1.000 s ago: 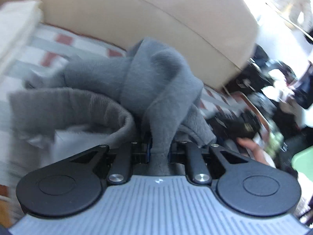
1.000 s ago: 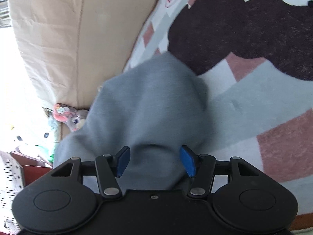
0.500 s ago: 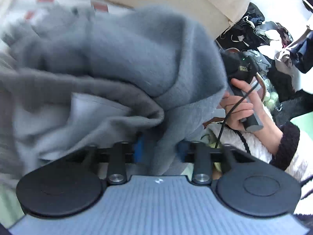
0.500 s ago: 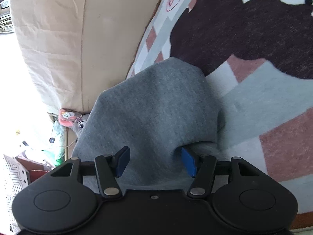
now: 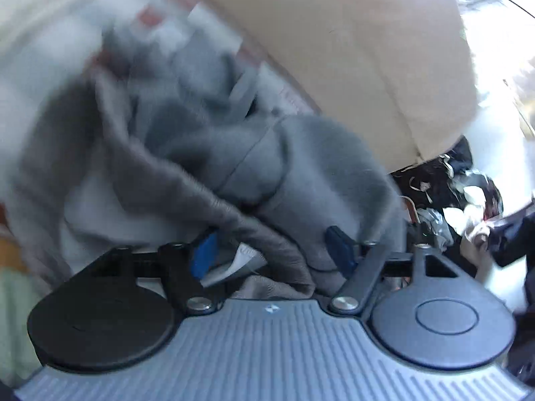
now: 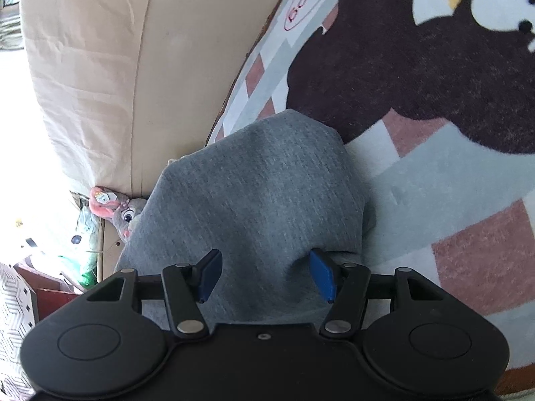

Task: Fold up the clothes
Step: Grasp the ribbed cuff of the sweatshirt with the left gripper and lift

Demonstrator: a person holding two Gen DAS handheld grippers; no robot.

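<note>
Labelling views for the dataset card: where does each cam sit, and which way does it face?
Left wrist: on the left gripper, looking forward and down onto the crumpled grey garment against the beige sofa back; its jaws, just opened, stand apart with cloth loose between them.
Right wrist: on the right gripper, looking down at grey cloth on the patterned blanket; its own spread fingers show.
Shared: garment, sofa back.

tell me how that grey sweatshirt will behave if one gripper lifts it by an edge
The grey sweatshirt is probably floppy: it lies in soft bunched folds. Its thick fleece looks fairly heavy, so it would likely sag. The ribbed hem should give some grip.
</note>
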